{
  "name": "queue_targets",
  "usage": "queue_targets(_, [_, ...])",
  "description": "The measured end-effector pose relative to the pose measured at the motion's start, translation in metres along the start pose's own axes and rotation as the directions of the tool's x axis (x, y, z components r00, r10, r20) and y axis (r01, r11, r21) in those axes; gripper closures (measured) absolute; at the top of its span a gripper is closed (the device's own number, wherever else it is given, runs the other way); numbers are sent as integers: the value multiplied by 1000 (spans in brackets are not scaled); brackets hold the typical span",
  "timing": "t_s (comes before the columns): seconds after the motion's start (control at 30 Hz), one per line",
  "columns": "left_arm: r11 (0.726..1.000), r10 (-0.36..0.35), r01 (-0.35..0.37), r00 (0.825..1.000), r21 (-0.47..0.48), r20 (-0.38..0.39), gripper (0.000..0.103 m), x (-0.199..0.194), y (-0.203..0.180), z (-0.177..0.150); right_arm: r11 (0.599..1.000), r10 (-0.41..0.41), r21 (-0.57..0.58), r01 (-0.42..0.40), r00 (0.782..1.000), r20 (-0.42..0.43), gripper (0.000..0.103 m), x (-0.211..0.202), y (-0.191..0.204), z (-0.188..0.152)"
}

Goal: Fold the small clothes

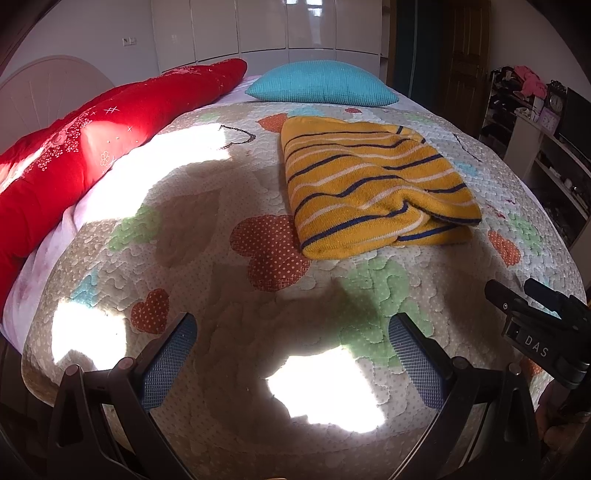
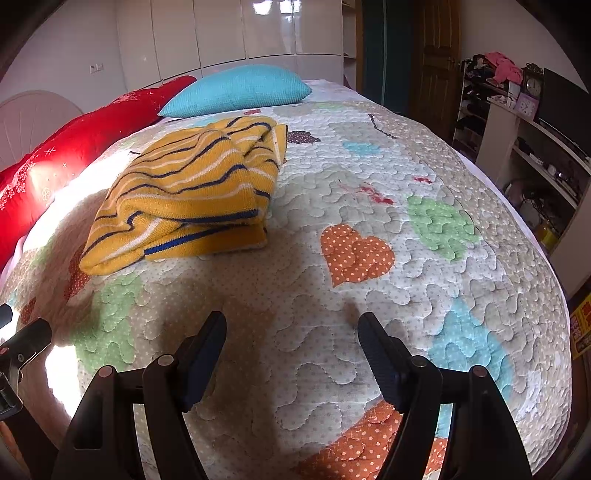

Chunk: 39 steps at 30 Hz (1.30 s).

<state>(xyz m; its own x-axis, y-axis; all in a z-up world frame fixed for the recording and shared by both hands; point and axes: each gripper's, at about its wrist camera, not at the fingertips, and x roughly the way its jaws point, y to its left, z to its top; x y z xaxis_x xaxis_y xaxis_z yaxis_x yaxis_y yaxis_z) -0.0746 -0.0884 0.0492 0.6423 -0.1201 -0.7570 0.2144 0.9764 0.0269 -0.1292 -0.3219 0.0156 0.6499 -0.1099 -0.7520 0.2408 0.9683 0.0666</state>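
A small yellow knitted garment with dark blue and white stripes (image 1: 373, 184) lies folded on the patchwork quilt (image 1: 221, 280), seen also in the right wrist view as the striped garment (image 2: 188, 192) to the upper left. My left gripper (image 1: 291, 325) hovers over the quilt well short of the garment, open, with nothing between its blue pads. My right gripper (image 2: 291, 325) is open too, empty, over bare quilt (image 2: 369, 206) to the right of the garment. The right gripper's body (image 1: 543, 328) shows at the right edge of the left wrist view.
A red quilted cover (image 1: 74, 155) runs along the bed's left side and a turquoise pillow (image 1: 321, 83) lies at the far end. Shelves with clutter, clocks and a dark screen (image 2: 528, 122) stand to the right of the bed. White wardrobe doors (image 2: 229, 33) line the back wall.
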Motion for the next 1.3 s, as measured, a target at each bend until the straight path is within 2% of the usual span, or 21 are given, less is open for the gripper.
queue_targets(0.43, [999,-42,42,999,-12,0,0,-2,-1,-1,1000,-3,-9,3,1000,1,24,0,3,-2])
queue_targets(1.3, [997,-72,72,997,-17,-13,0,1,-2,-1,1000,-9,-10,9,1000,-1,22,1,2,-4])
